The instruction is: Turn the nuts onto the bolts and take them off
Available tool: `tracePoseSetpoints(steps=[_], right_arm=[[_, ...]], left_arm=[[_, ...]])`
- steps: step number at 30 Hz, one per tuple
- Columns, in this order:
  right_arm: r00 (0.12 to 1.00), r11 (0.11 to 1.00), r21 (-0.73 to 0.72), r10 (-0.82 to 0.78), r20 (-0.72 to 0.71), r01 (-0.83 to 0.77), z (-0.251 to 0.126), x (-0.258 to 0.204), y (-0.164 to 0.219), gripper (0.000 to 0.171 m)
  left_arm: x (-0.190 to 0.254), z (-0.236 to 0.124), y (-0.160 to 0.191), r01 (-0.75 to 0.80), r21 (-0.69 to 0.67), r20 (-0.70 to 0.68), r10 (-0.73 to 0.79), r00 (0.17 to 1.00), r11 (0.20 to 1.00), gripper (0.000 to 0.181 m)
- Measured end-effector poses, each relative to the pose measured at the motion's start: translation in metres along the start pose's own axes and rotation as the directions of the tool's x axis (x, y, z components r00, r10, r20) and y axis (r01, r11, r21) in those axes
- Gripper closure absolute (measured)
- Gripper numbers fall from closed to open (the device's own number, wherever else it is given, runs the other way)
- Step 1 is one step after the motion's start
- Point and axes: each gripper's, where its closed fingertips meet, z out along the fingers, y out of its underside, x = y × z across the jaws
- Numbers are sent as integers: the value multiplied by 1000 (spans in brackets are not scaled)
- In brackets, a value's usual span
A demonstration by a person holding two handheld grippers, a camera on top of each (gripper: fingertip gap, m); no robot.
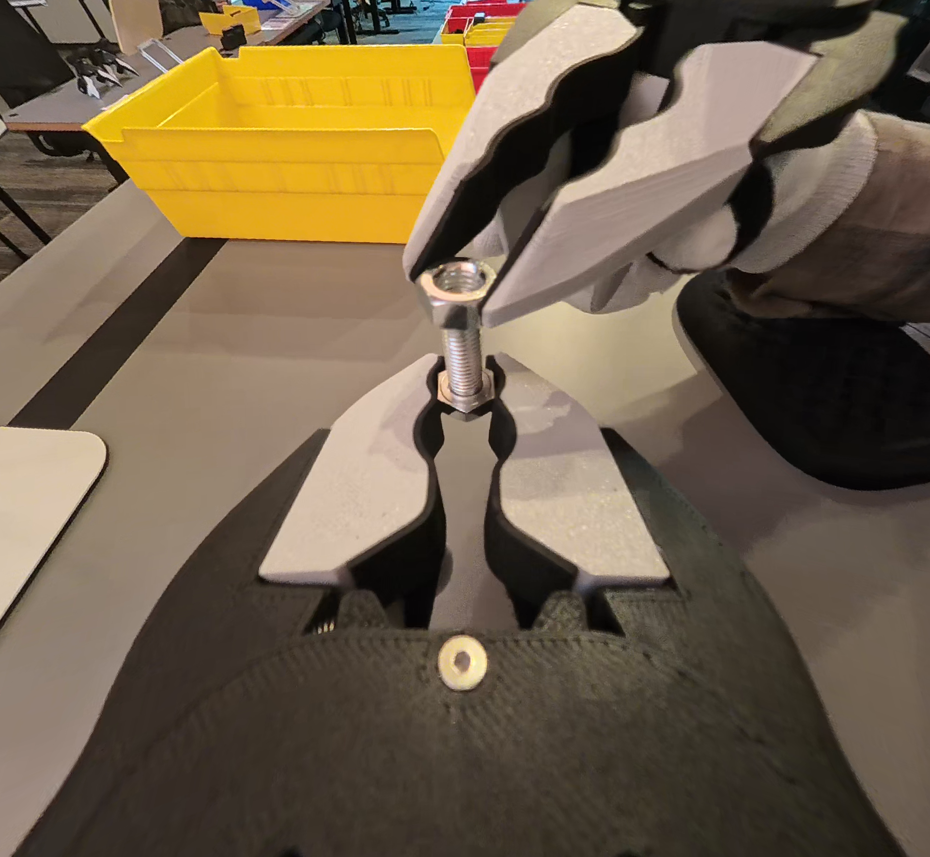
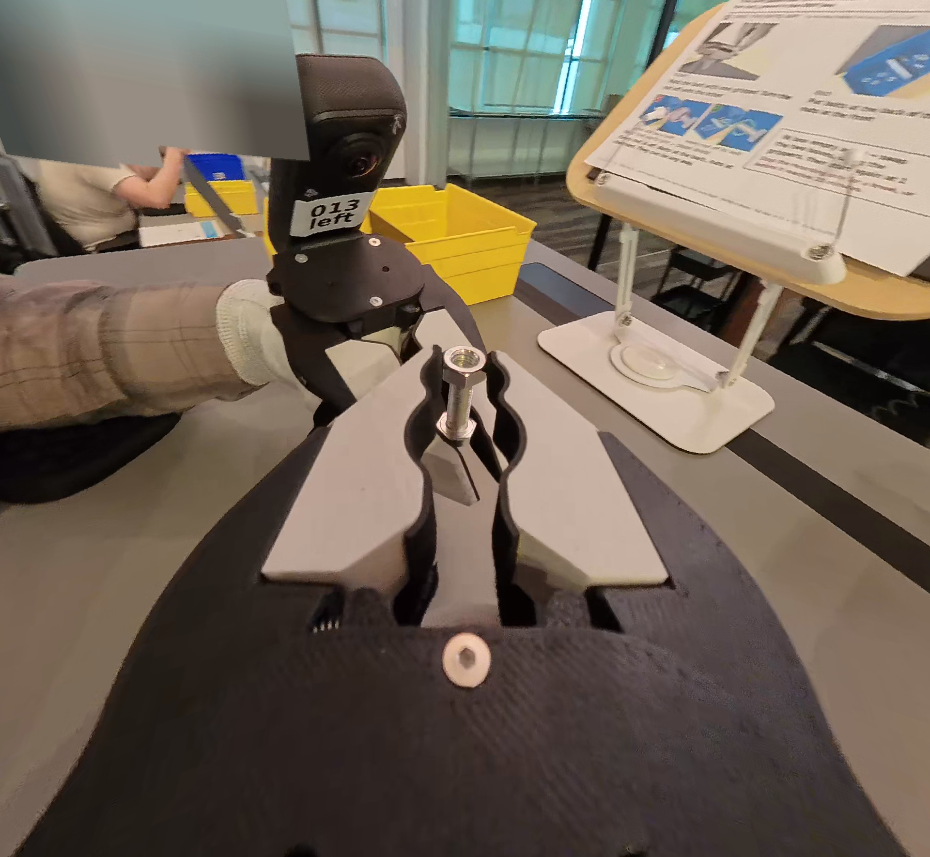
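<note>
The left gripper [image 1: 464,392], grey fingers with wavy black inner pads on a black printed body, is clamped narrow on the hexagonal head of a silver threaded steel bolt [image 1: 461,367], which stands upright just past its fingertips. The right gripper [image 1: 455,287], of the same build, reaches down from above and right; its tips pinch a silver hexagonal steel nut [image 1: 457,292] seated at the top end of the bolt's thread, bore facing up. How far the nut is threaded on cannot be told.

In the right wrist view the nut [image 2: 463,364] sits between the right gripper's [image 2: 463,370] fingertips, the bolt [image 2: 457,413] running down to the left gripper [image 2: 455,435] beneath.

Surroundings: a grey table top [image 1: 251,330] with a dark strip; beyond the tips, a yellow plastic open bin [image 1: 282,143], well apart. Right of the right gripper stands a white document stand [image 2: 659,380] carrying a tan board with printed sheets. A gloved hand with a plaid sleeve [image 2: 100,345] holds the left tool. Nothing lies between the bin and the bolt.
</note>
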Motion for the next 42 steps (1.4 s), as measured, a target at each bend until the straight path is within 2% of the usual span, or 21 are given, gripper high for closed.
tracePoseSetpoints(steps=[8, 14, 19, 26, 34, 38, 42], right_arm=[[954, 999, 46, 22, -300, -9, -3, 8, 0, 156], [931, 999, 48, 42, -364, -27, 0, 3, 4, 156], [936, 999, 48, 33, -350, -18, 0, 2, 1, 156], [946, 1000, 21, -12, -323, 20, 1, 1, 1, 145], [990, 995, -46, -92, -111, 87, -1, -7, -2, 145], [995, 995, -66, -84, -55, 80, -2, -4, 0, 155], [995, 991, -96, -100, -23, 97, -2, -4, 1, 156]], left_arm=[[-3, 1, 0, 8, -5, 20, -8, 1000, 1000, 167], [0, 4, 3, 1, -16, 14, -1, 1000, 1000, 167], [1, 3, 1, 3, -8, 9, -3, 1000, 1000, 167], [0, 2, 0, 3, -9, 7, -3, 1000, 1000, 167], [5, 3, 0, -11, -13, -10, 11, 1000, 1000, 167], [6, 3, 0, -19, -15, -13, 19, 1000, 1000, 167], [5, 3, 1, -31, -27, -1, 31, 1000, 999, 167]])
